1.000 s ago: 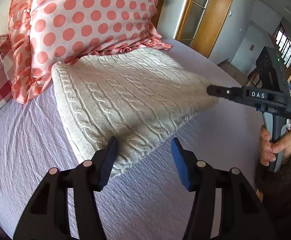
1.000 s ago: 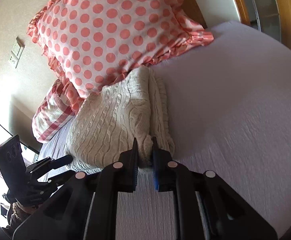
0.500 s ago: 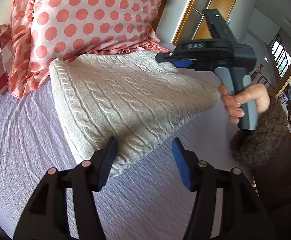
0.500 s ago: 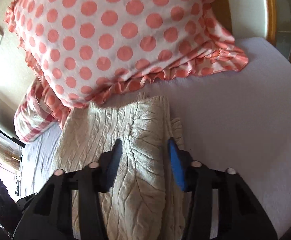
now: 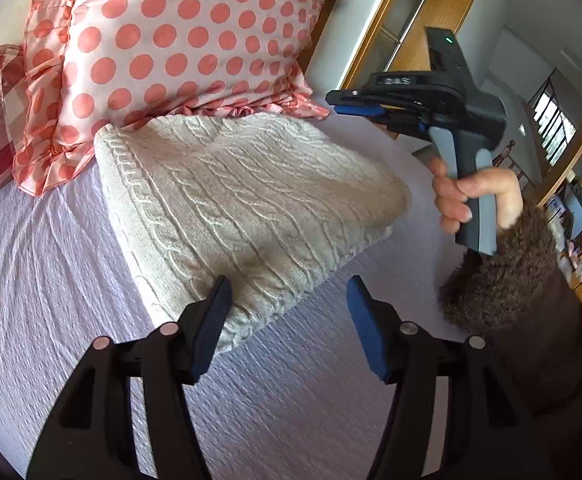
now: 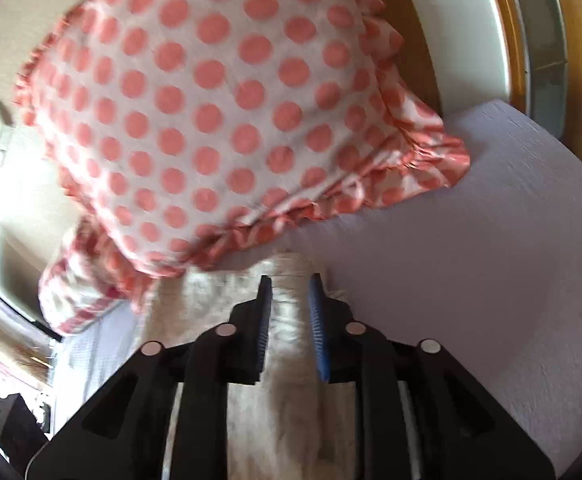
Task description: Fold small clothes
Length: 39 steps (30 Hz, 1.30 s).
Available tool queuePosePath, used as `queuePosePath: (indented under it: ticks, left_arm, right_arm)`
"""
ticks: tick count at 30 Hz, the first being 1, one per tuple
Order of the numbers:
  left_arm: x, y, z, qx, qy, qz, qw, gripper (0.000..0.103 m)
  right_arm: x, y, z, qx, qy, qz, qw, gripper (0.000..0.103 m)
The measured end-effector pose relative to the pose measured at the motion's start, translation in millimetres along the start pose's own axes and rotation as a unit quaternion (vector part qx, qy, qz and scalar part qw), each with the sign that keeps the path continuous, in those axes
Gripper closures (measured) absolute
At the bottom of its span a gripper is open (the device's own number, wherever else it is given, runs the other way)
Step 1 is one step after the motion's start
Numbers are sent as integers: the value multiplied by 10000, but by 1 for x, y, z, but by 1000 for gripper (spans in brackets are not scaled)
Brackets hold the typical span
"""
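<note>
A cream cable-knit sweater (image 5: 243,208), thick and matt with raised ribbing, lies on a lilac bedsheet (image 5: 51,280) of finely crinkled cloth. Behind it, a polka-dot pillow (image 5: 179,36) has a faint satin sheen along its ruffled hem. The left gripper (image 5: 287,320) is matt black plastic with ridged blue pads and bright metal pins; a fuzzy brown cuff (image 5: 499,276) covers the wrist; the door frame (image 5: 435,20) is varnished wood.
</note>
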State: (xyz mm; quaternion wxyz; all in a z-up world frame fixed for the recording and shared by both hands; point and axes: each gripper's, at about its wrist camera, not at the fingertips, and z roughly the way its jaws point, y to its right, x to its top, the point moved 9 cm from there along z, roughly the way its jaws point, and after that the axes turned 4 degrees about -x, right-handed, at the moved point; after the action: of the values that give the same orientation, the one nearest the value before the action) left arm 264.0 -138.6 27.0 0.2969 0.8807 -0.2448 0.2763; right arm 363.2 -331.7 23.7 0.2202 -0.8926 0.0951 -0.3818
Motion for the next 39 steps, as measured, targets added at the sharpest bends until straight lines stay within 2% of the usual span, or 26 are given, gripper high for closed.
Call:
queuePosePath:
  ticks: [1,2,4,5,7,8,9,10,12,14,15,16,18,20,21,22,26,27,28,30,31,32,34,35,37,39]
  left_arm:
    - [2,0,-9,-92,118,-70,9999,38]
    - [5,-2,-17,-126,248,-127,9995,36]
    - [11,-11,-31,-47,475,-264,9985,33]
    - [13,-17,-36,19,549,-366,9978,31]
    - [15,-32,-41,68,605,-667,9959,30]
    - [15,-39,-43,60,594,-832,9947,29]
    - [14,-45,-44,29,578,-992,9934,29]
    - [12,-52,-45,-10,558,-1145,9919,27]
    - [11,-61,-47,-139,545,-1398,9886,23]
    - [15,-70,-43,-348,510,-1668,9841,17]
    - [18,-76,-38,-433,464,-1818,9813,16]
    - [20,-82,-33,-469,398,-1998,9779,15]
    - [22,-93,-17,-529,199,-2368,9699,15]
    - [22,-104,-4,-438,33,-2616,9642,15]
    - [22,-108,2,-426,-20,-2698,9620,15]
    - [23,-110,8,-432,-75,-2759,9602,15]
    - [26,-110,29,-503,-241,-2855,9568,17]
    - [28,-108,33,-508,-218,-2838,9573,17]
    - [30,-105,37,-542,-245,-2822,9575,25]
    - [31,-107,41,-404,-229,-2854,9573,37]
    - [29,-108,40,-384,-259,-2879,9566,47]
    - [29,-110,36,-458,-238,-2903,9556,57]
    - [25,-116,18,-641,-193,-2933,9537,64]
    - [23,-119,6,-617,-164,-2899,9549,65]
    - [15,-127,-25,-264,-59,-2691,9627,65]
    - [7,-140,-56,66,98,-2588,9658,65]
  right_arm:
    - [-6,-12,-14,306,24,-121,9995,55]
    - [-16,-22,-22,475,-43,-285,9985,52]
    - [-42,-39,-25,676,-335,-639,9951,52]
    - [-55,-42,-20,641,-501,-762,9938,52]
    - [-82,-24,2,75,-931,-846,9920,52]
    - [-96,-9,14,-125,-1214,-782,9894,55]
    - [-96,-6,11,95,-1031,-751,9918,57]
    - [-96,-4,8,180,-1041,-648,9923,60]
    - [-86,-3,-4,502,-1062,-161,9929,58]
    - [-68,-1,-15,856,-833,153,9927,36]
    - [-58,4,-16,852,-734,279,9933,19]
    - [-53,9,-10,770,-772,364,9934,16]
    - [-52,23,10,737,-1115,667,9888,16]
    - [-58,31,29,728,-1482,893,9822,17]
    - [-62,33,37,692,-1588,903,9807,21]
    - [-65,35,43,631,-1657,902,9800,30]
    - [-71,31,51,707,-1684,781,9801,41]
    - [-72,31,52,748,-1702,779,9795,49]
    - [-74,30,54,860,-1717,832,9779,59]
    - [-78,29,56,1131,-1691,1017,9738,67]
    - [-79,27,56,1205,-1660,1074,9728,68]
    - [-80,23,56,1262,-1632,1091,9724,68]
    - [-81,8,55,1462,-1624,1069,9700,70]
    - [-83,-4,55,1642,-1651,1023,9671,71]
    - [-92,-37,59,1938,-1797,783,9613,72]
    - [-107,-70,73,1944,-1959,364,9605,72]
